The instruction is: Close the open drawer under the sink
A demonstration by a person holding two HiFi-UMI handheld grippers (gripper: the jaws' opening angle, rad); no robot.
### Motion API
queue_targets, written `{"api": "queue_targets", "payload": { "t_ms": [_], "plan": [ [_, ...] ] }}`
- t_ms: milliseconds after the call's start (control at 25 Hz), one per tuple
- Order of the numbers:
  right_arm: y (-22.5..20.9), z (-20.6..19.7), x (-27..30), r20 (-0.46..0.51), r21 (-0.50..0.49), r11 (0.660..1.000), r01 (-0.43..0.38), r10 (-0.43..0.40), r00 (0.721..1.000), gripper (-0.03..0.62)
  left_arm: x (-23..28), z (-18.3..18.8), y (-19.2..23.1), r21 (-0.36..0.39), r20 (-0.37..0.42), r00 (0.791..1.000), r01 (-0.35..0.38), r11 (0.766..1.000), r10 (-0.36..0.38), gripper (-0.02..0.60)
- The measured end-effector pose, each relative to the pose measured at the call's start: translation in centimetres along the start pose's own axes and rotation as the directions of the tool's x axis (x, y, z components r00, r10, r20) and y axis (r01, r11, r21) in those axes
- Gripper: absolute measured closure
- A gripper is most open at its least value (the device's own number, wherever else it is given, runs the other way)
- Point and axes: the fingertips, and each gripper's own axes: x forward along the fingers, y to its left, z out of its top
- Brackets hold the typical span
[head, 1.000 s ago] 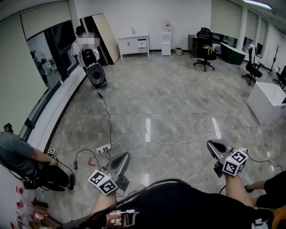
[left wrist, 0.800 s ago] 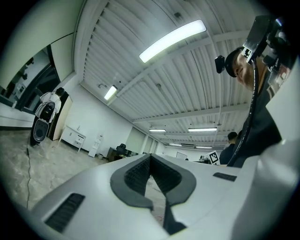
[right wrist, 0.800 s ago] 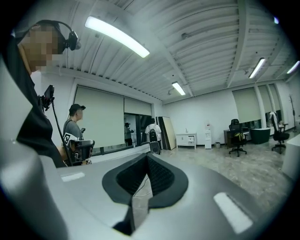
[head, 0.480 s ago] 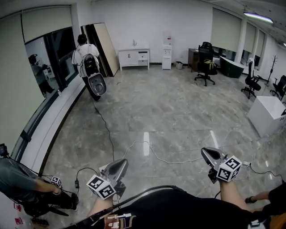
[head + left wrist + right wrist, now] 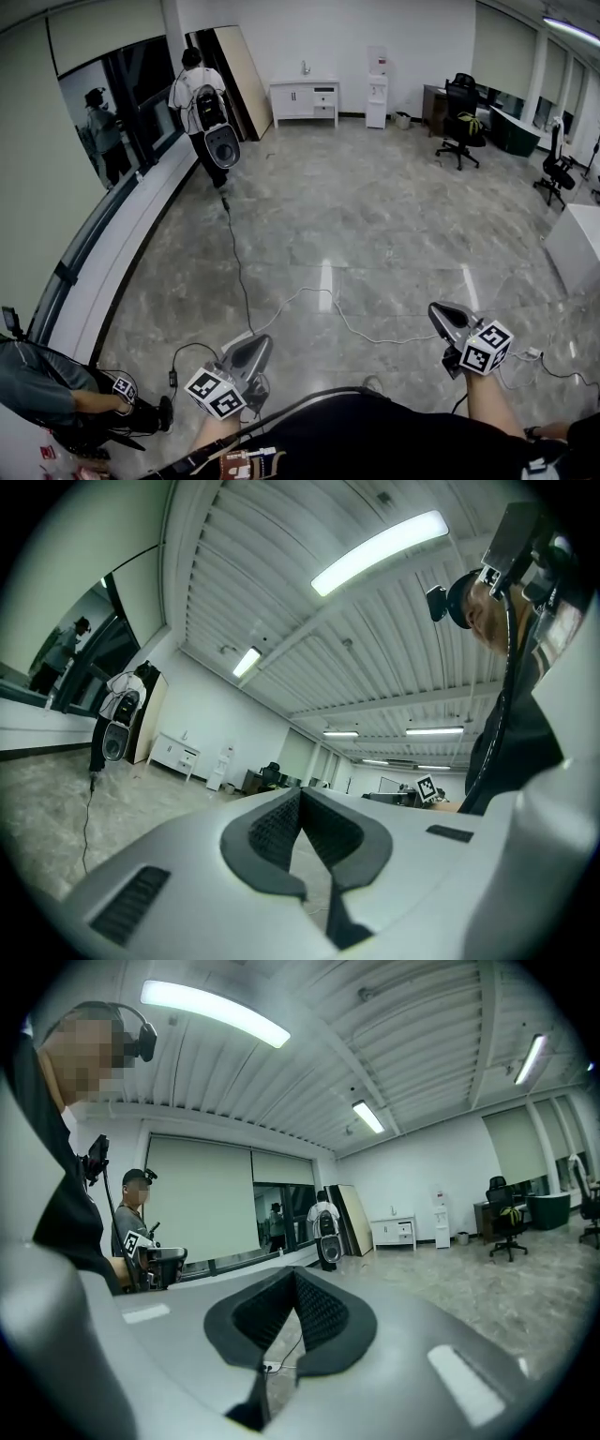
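White sink cabinet (image 5: 304, 99), contents unseen.

The white cabinet (image 5: 305, 99) at the far wall, upper middle of the head view, is too small to read its drawers; a person (image 5: 42, 398) at lower left is cut off by the edge; likewise the white counter (image 5: 574, 246) at right.
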Motion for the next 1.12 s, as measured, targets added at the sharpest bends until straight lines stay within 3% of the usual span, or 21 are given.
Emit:
{"api": "queue_targets", "payload": {
  "t_ms": [320, 640, 920, 1120],
  "plan": [
    [-12.9, 2.8, 6.7, 0.011, 0.015, 0.996, -0.09, 0.089, 0.996, 0.595, 10.9, 1.4, 2.4, 0.031, 0.038, 0.995, -0.092, 0.995, 0.091, 0.583],
    [-25.7, 7.5, 12.1, 0.028, -0.023, 0.987, -0.161, 0.162, 0.986, 0.595, 24.4, 2.5, 4.0, 0.05, 0.067, 0.991, -0.122, 0.991, 0.118, 0.583],
    [-32.7, 8.1, 13.5, 0.036, 0.021, 0.989, -0.145, 0.144, 0.989, 0.595, 32.3, 3.0, 6.1, 0.036, 0.018, 0.994, -0.106, 0.994, 0.105, 0.583],
    [-37.3, 7.6, 13.9, 0.029, 0.053, 0.996, -0.076, 0.075, 0.997, 0.595, 37.9, 2.9, 8.3, 0.034, -0.004, 0.999, -0.052, 0.998, 0.052, 0.583]
  ]
}}
